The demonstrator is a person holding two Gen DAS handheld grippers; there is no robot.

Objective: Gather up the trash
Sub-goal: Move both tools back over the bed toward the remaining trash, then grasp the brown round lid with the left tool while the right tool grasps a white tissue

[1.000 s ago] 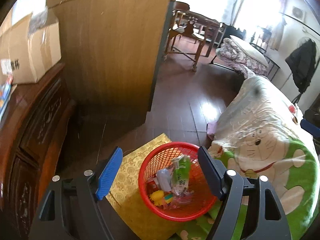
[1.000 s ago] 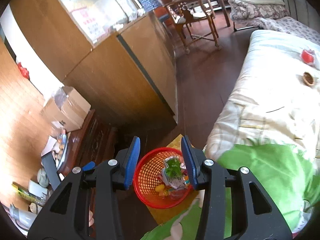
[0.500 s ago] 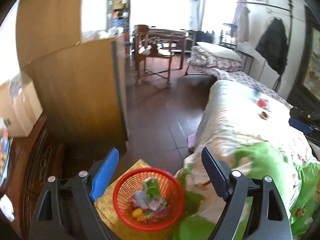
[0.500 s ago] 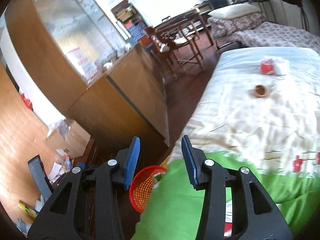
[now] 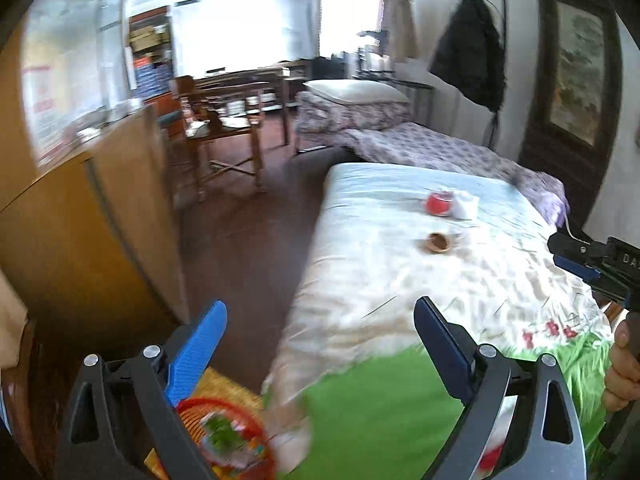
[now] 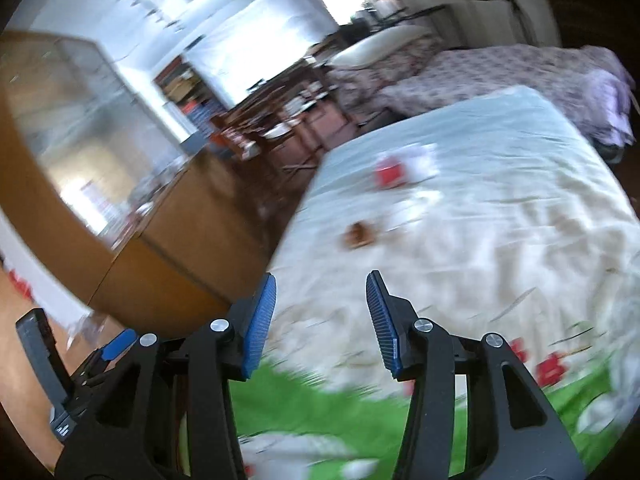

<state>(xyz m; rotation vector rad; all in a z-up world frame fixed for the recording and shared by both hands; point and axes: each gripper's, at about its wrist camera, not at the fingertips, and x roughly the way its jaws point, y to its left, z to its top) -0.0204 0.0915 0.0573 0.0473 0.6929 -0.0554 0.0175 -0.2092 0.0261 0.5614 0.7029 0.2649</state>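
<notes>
**Two open hand-held grippers over a bed with trash on it**

Left wrist view: the left hand-held gripper [image 5: 320, 332] has its blue-padded jaws spread wide with nothing between them. At 7 o'clock, low on the floor, sits a round red plastic mesh basket [image 5: 228, 440] with a green-printed wrapper [image 5: 222, 434] and other blurred scraps inside; it rests on a yellow patterned mat [image 5: 224, 384]. From 12 to 5 o'clock stretches a bed covered in a pale cream quilt with a green border [image 5: 400, 280]. On the quilt at about 1 o'clock lies a small red crumpled wrapper [image 5: 438, 204], touching a white tissue-like piece [image 5: 466, 206] on its right. Nearer, just below them, is a small round brown cup-shaped scrap [image 5: 438, 242]. At 3 o'clock the right hand-held gripper [image 5: 576, 256] enters from the edge, held by a hand [image 5: 624, 364]. A tall tan wooden cabinet [image 5: 80, 232] fills 9 o'clock.

Right wrist view, heavily blurred: the right hand-held gripper [image 6: 320, 312] is partly open, its jaws apart and empty. Beyond them at 12 o'clock lie the brown scrap [image 6: 358, 234] and, farther, the red wrapper [image 6: 390, 174] beside the white piece [image 6: 422, 162], all on the quilt [image 6: 500, 220]. The cabinet [image 6: 180, 240] stands at 9 o'clock.
</notes>
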